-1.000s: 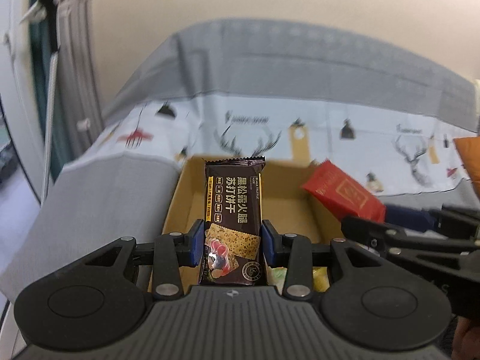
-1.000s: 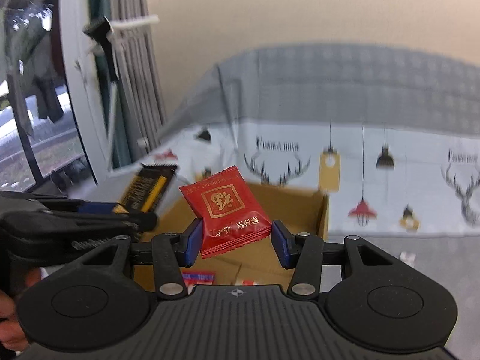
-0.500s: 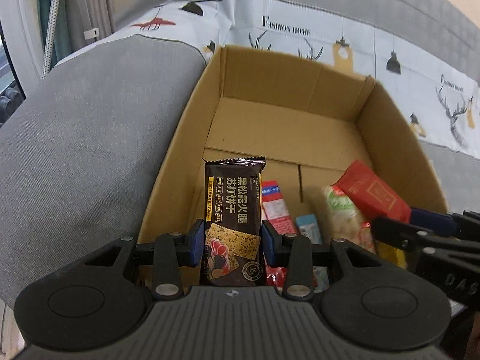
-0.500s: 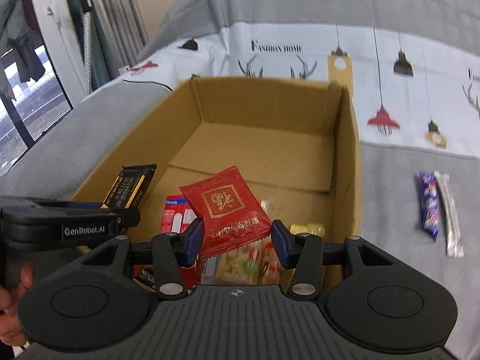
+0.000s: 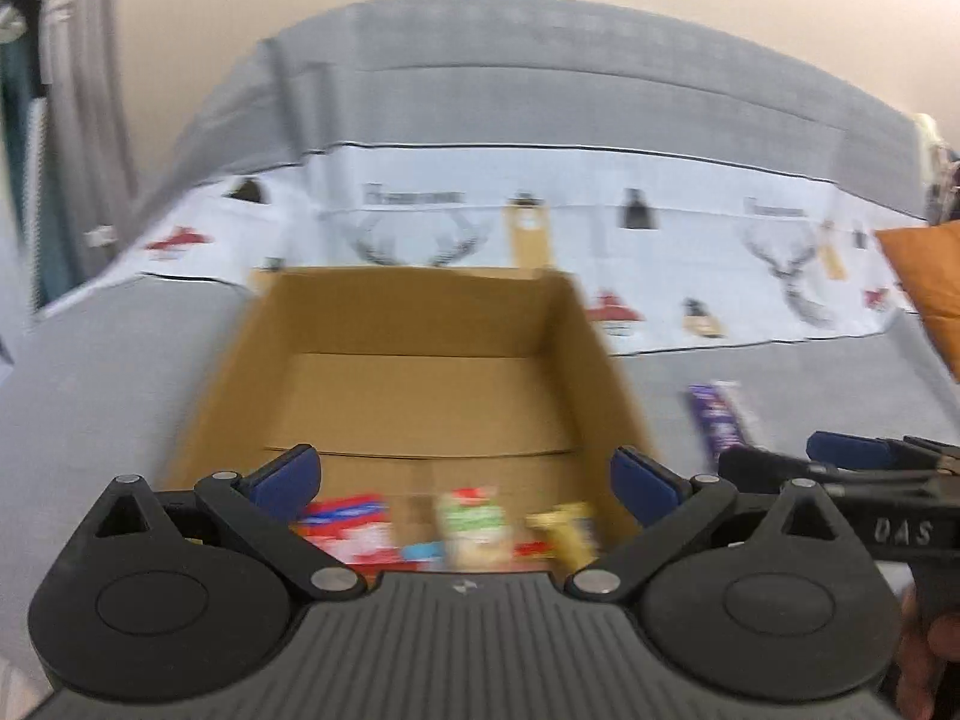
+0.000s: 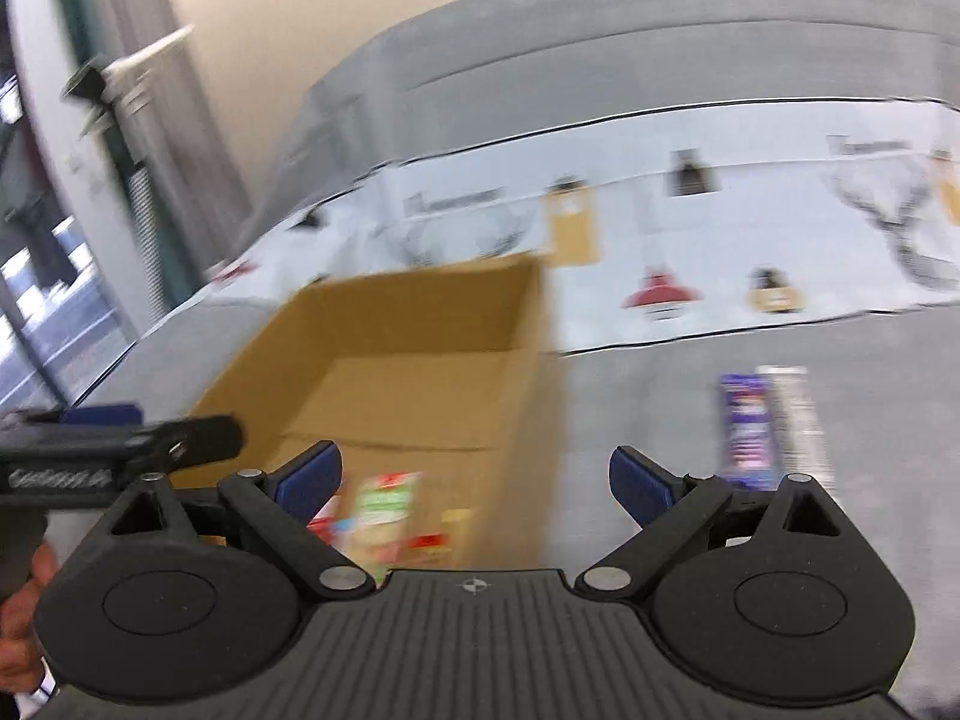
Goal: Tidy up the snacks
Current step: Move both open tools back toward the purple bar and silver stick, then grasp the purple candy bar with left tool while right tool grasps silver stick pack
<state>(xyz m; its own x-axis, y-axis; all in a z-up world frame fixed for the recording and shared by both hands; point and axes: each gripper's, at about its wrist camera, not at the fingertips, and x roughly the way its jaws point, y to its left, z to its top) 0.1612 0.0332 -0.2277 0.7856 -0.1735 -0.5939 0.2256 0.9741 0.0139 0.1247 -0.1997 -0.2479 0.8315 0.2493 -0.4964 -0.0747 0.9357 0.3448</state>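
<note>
The left claw [image 5: 462, 477] is hanging over the near end of the box [image 5: 420, 312], its jaws opening wide with nothing between them. The right claw [image 6: 474, 480] is doing the same just beside it, jaws opening and empty, straddling the box's right wall, so one blue pad is sitting over the box and the other over the grey sofa [image 6: 660, 420].

Directly below and ahead of both claws, a small heap of snacks [image 5: 456, 525] is lying on the near part of the box floor: a red packet, a green-and-white one, a yellow one, all too blurred for reading any label. The far part of the box floor, further ahead of the claws, is lying bare.

Out to the right of the right claw, on the sofa seat, a purple bar [image 6: 747, 420] and a white bar [image 6: 792, 414] are lying side by side, touching or nearly so, well outside the box.

So the job is looking well along but not finished: several snacks are sitting in the box, and those two bars are waiting to be fetched, probably by the right claw, which is nearest.
</note>
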